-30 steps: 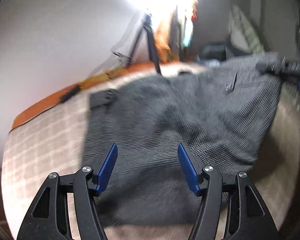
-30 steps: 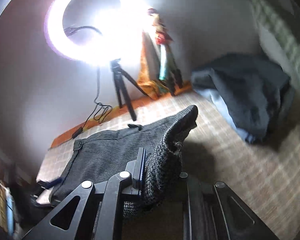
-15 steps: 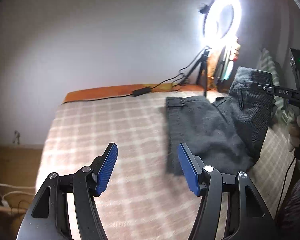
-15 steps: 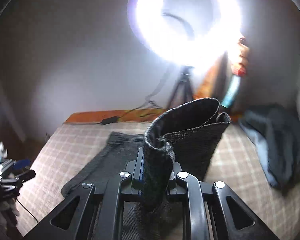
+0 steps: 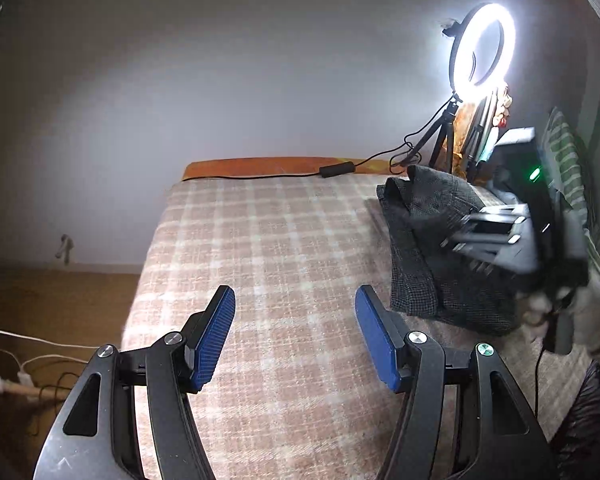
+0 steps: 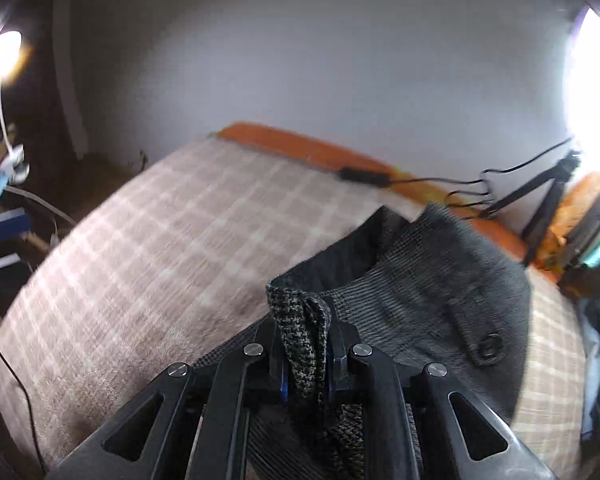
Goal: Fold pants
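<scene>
While right gripper (image 6: 305,350) fingers pinch pants (image 6: 432,280) | left gripper (image 5: 295,334) fingers wide, empty

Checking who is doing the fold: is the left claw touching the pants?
Apart. The left wrist view shows the left claw open over bare checked blanket, with the pants lying off to its right.

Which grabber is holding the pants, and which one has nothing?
The right gripper is pinching the gray pants tight between its fingers. The left gripper is wide open, empty above the checked blanket.
</scene>
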Demonstrator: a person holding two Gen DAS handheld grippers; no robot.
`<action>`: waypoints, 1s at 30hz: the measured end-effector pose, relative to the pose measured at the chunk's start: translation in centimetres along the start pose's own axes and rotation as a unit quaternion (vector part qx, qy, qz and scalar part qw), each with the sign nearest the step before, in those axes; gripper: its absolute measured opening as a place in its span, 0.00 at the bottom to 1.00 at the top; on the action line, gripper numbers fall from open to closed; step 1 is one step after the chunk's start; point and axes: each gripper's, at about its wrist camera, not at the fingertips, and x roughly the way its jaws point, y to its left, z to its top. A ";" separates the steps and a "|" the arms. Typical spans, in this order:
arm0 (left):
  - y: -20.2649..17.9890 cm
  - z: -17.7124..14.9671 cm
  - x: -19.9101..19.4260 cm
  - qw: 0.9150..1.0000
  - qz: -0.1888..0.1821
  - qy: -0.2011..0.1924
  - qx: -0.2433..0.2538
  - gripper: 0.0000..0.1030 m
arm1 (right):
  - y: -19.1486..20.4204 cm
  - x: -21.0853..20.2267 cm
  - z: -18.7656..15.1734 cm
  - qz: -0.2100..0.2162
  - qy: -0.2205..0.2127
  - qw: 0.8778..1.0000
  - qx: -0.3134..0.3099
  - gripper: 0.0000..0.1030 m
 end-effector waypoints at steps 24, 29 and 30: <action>-16.8 3.7 6.0 0.984 -0.137 0.022 0.112 0.60 | -16.8 -2.6 -3.5 0.139 -0.068 0.977 0.148 0.52; -22.0 2.5 8.9 0.970 -0.158 0.051 0.179 0.60 | -19.0 0.5 -2.6 0.127 -0.055 0.981 0.138 0.51; -22.6 2.1 9.6 0.967 -0.162 0.062 0.186 0.60 | -19.3 1.0 -2.4 0.127 -0.054 0.981 0.138 0.51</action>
